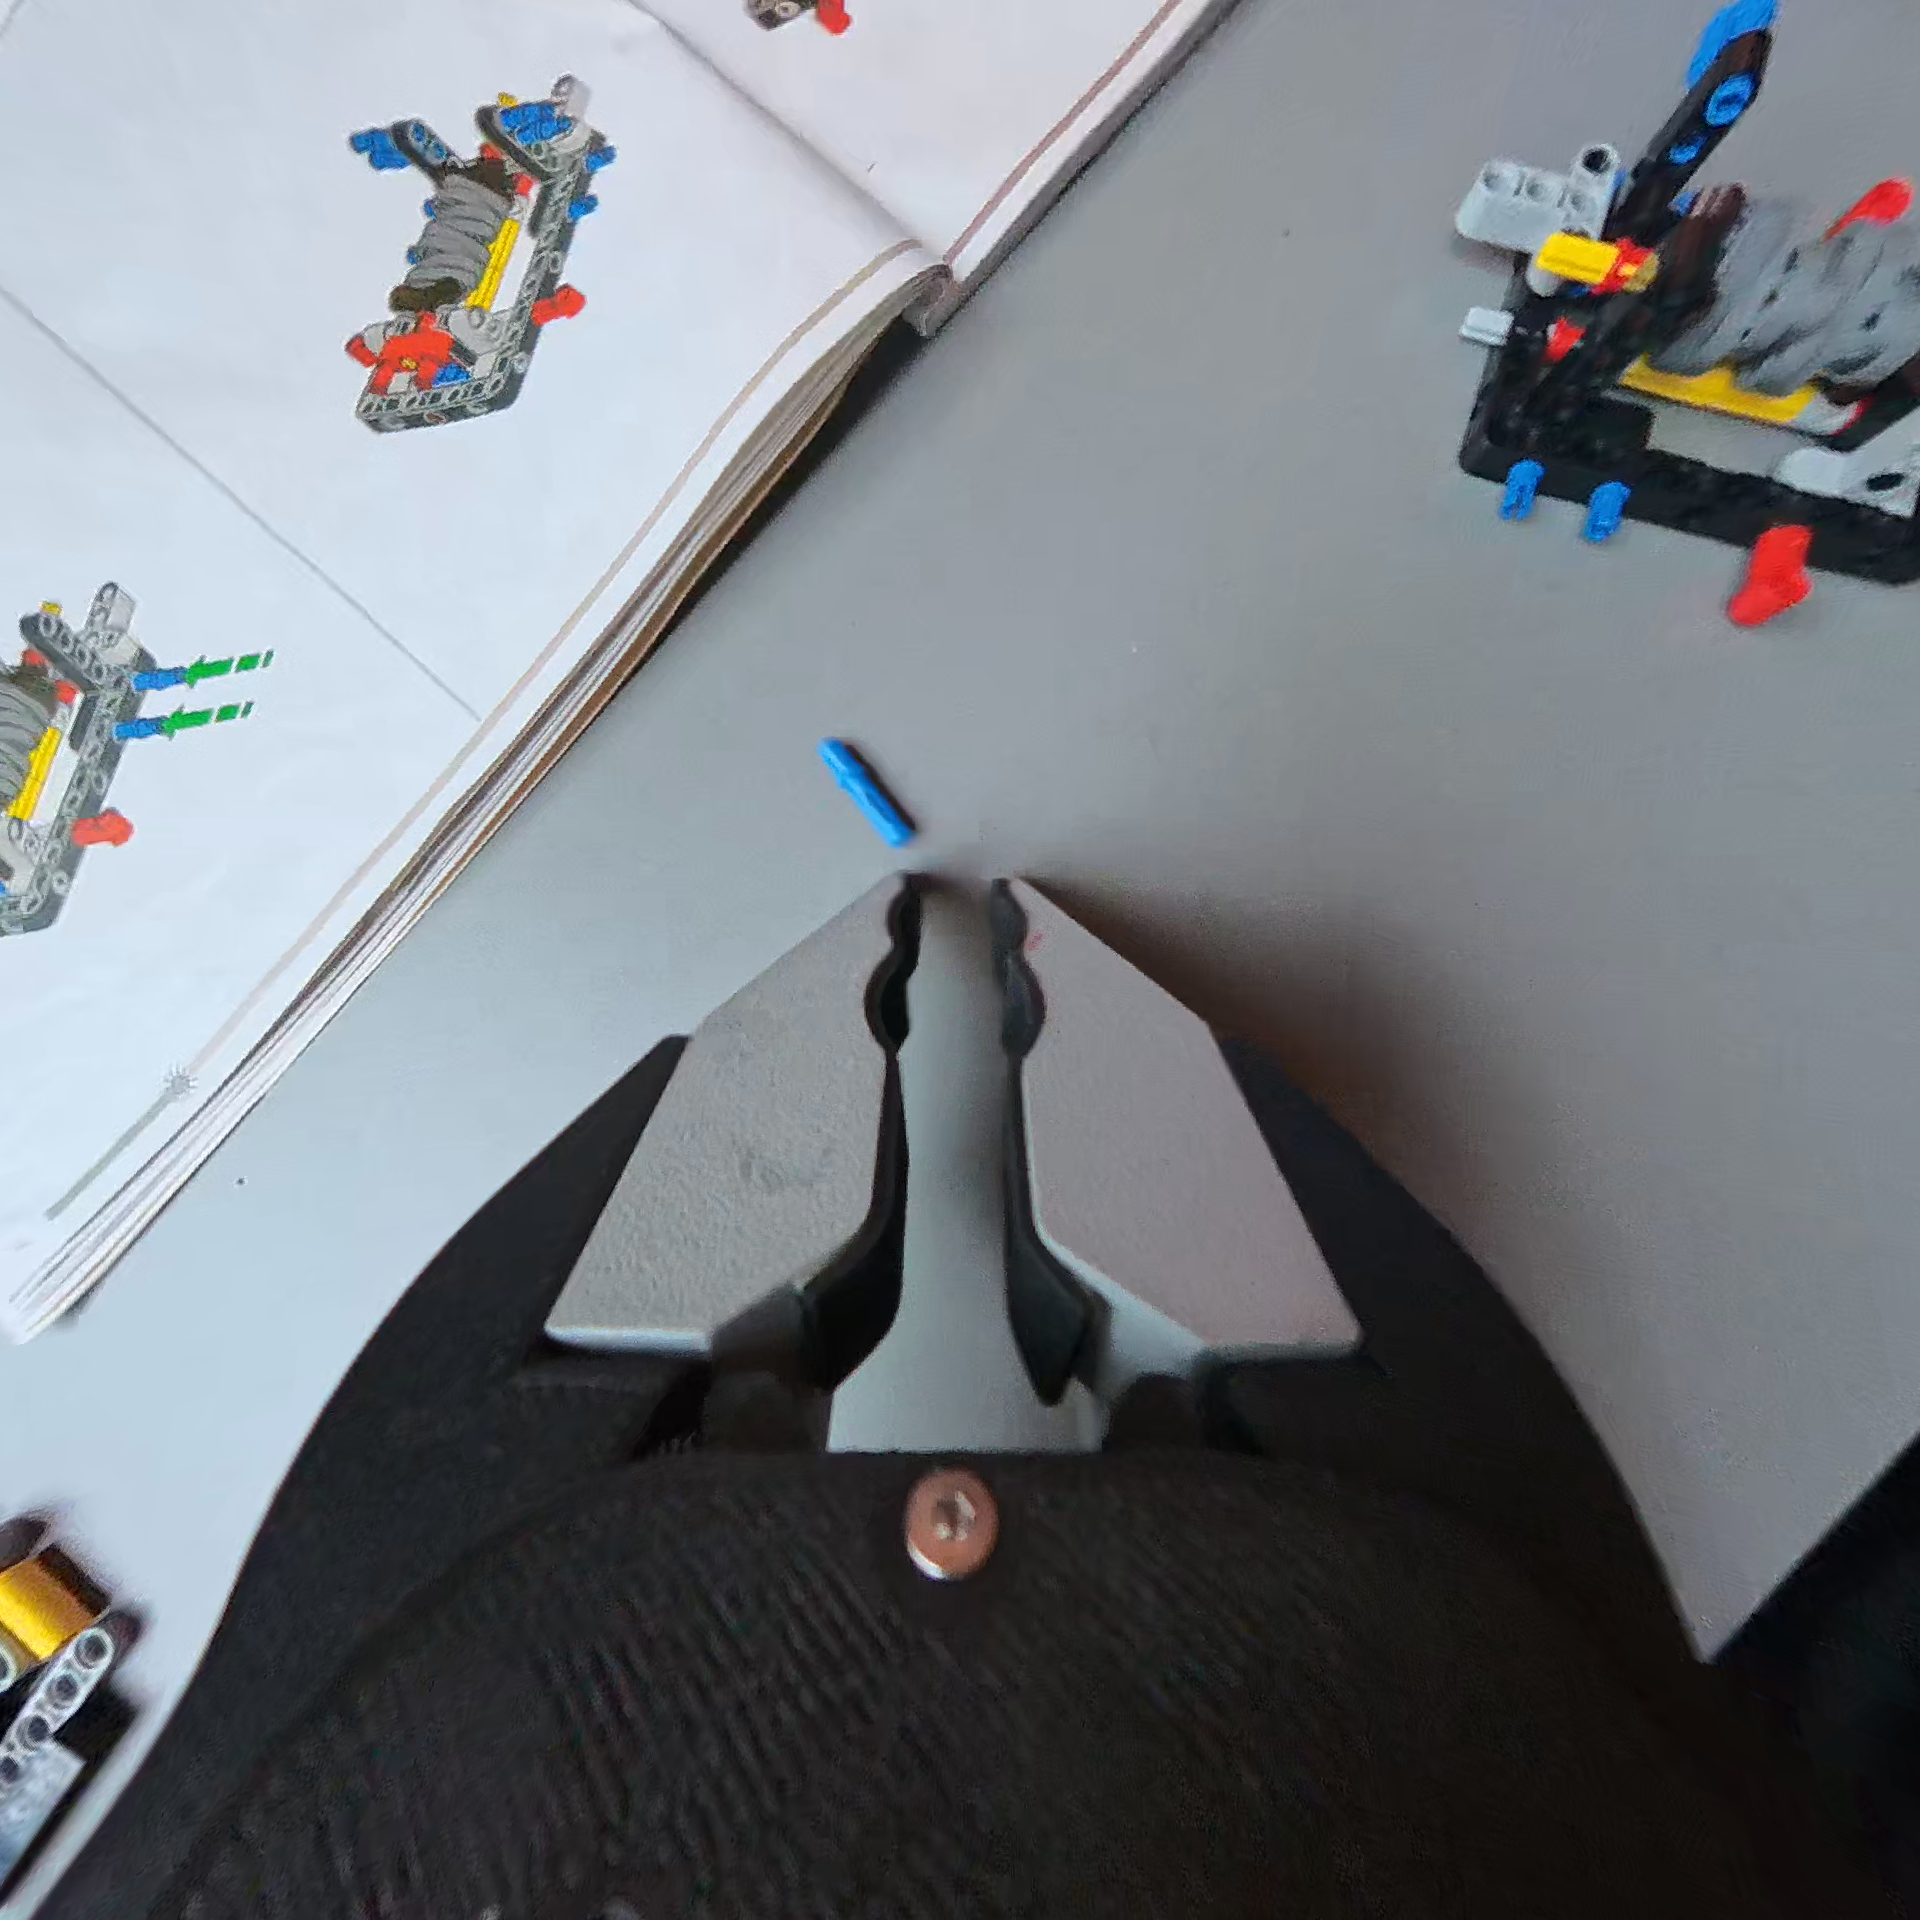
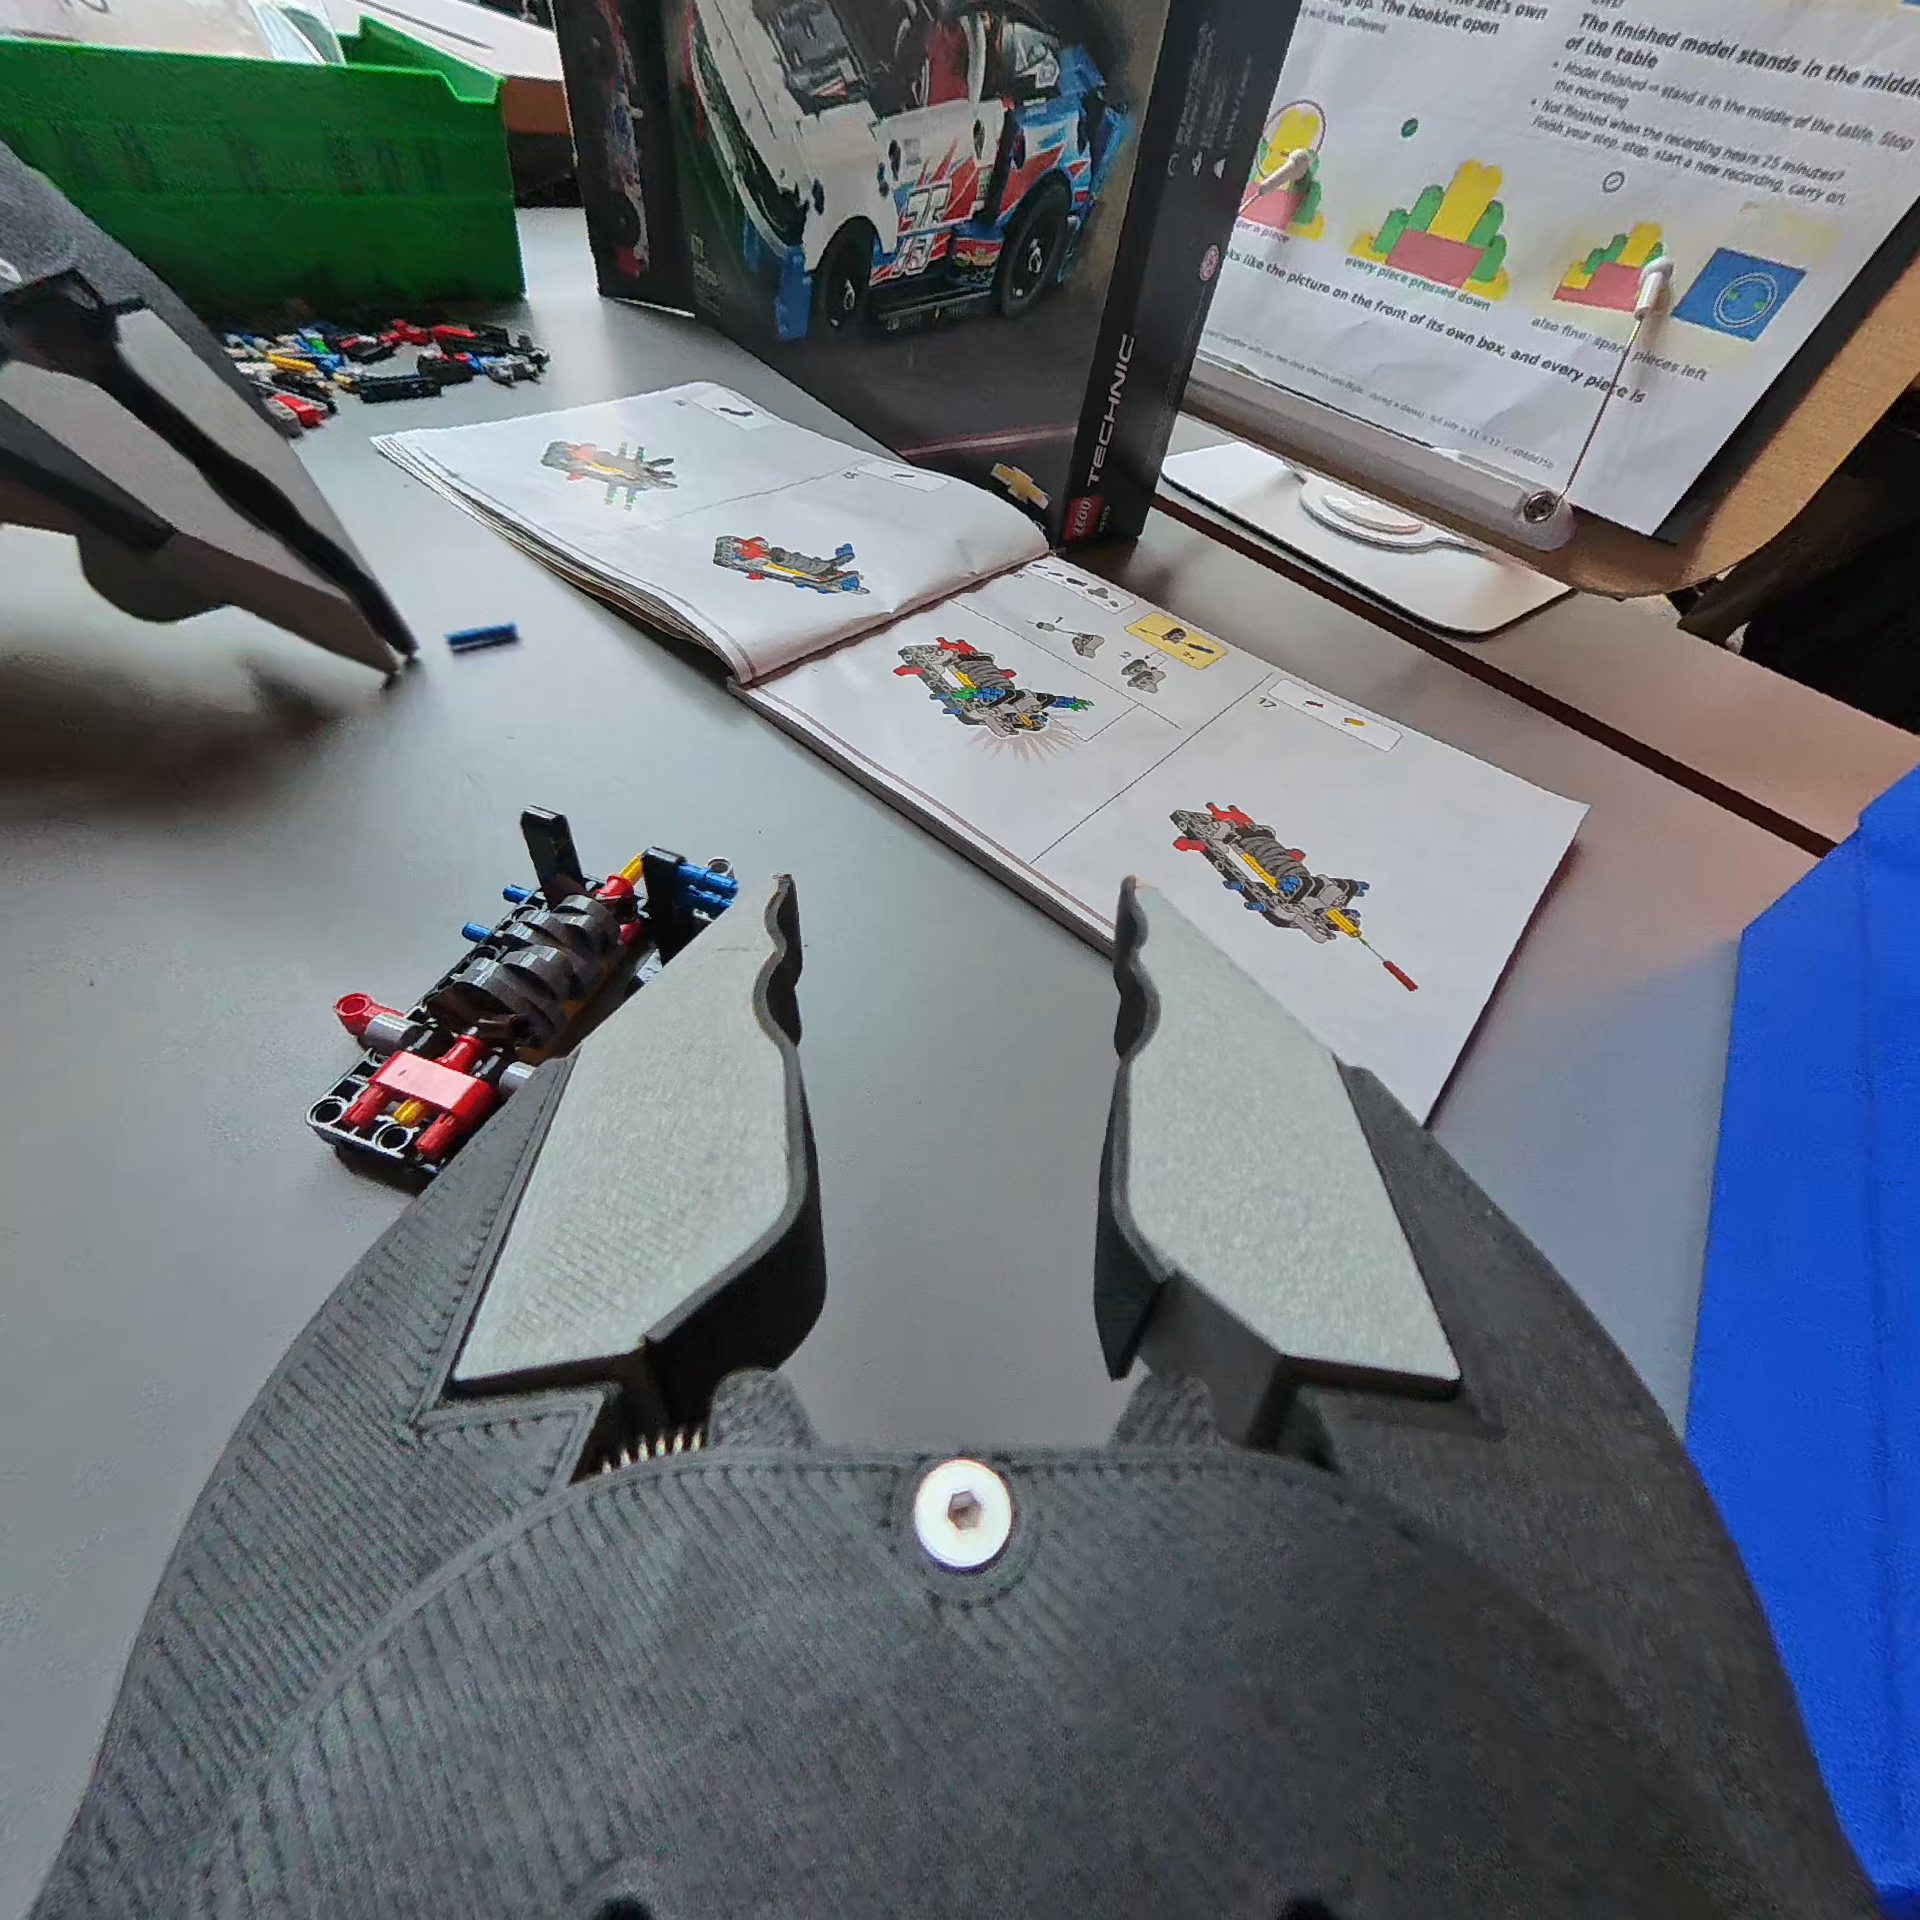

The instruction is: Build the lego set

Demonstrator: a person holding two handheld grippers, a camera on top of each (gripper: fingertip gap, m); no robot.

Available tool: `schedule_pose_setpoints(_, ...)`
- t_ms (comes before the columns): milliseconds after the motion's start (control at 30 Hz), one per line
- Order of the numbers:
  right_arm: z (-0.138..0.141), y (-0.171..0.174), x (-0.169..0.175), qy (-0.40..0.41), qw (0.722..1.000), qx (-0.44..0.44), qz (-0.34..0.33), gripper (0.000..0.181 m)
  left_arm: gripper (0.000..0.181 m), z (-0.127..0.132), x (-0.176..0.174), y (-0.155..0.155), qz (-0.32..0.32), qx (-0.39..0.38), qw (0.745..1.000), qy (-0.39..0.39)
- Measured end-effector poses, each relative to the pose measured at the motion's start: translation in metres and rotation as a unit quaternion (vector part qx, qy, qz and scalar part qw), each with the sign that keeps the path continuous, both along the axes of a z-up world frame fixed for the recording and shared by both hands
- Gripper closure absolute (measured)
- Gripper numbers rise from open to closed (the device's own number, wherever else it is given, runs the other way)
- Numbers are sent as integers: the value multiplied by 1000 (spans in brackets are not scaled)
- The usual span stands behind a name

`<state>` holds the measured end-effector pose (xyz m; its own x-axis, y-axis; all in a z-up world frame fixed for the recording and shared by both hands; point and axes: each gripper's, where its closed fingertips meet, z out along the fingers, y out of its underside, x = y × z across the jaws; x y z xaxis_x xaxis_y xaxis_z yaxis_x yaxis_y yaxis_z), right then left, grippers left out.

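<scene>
Grey desk (image 2: 935,1091) carrying, in descending order of size: the set's box (image 2: 935,208) standing at the back, with a green bin (image 2: 260,156) to its left; the open booklet (image 2: 935,644), spread flat in front of the box, its pages showing the frame with pins being pushed into one side; the part-built frame (image 2: 499,997), a black beam rectangle with grey engine block, yellow and red parts and several blue pins already seated, lying on the desk just left of the right gripper (image 2: 956,904); a heap of loose parts (image 2: 384,364) before the bin; and one loose blue pin (image 1: 865,790), lying flat on bare desk between booklet and frame, well apart from the frame. The right gripper hangs above the desk with jaws wide apart, holding nothing. The left gripper (image 1: 956,883) is low over the desk, its tips just short of the pin's near end; its jaws stand slightly apart, a narrow gap between them, and empty. The step in hand appears to be picking up the pin for insertion into the frame. The next move probably calls for a short advance so the jaws straddle the pin across its width, then closing gently, since so small a round part may roll or skid aside.
</scene>
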<state>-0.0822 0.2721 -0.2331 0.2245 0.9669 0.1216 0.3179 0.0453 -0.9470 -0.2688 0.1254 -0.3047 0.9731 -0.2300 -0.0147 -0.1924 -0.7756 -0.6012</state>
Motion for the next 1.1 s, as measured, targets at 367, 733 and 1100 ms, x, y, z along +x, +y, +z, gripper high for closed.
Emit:
schedule_pose_setpoints(367, -9, -4, 1, -25, 1000, 16, 6, 127, 161, 14, -18, 4, 14, 13, 999, 29)
schedule_pose_setpoints(733, -11, 2, 0, -25, 1000, 3, 0, 128, 178, -1, -29, 32, 1, -34, 999, -6)
schedule_pose_setpoints(1100, -6, 11, 6, -20, 999, 23, -14, 152, 179, 38, 13, 50, -174, 106, 979, 2)
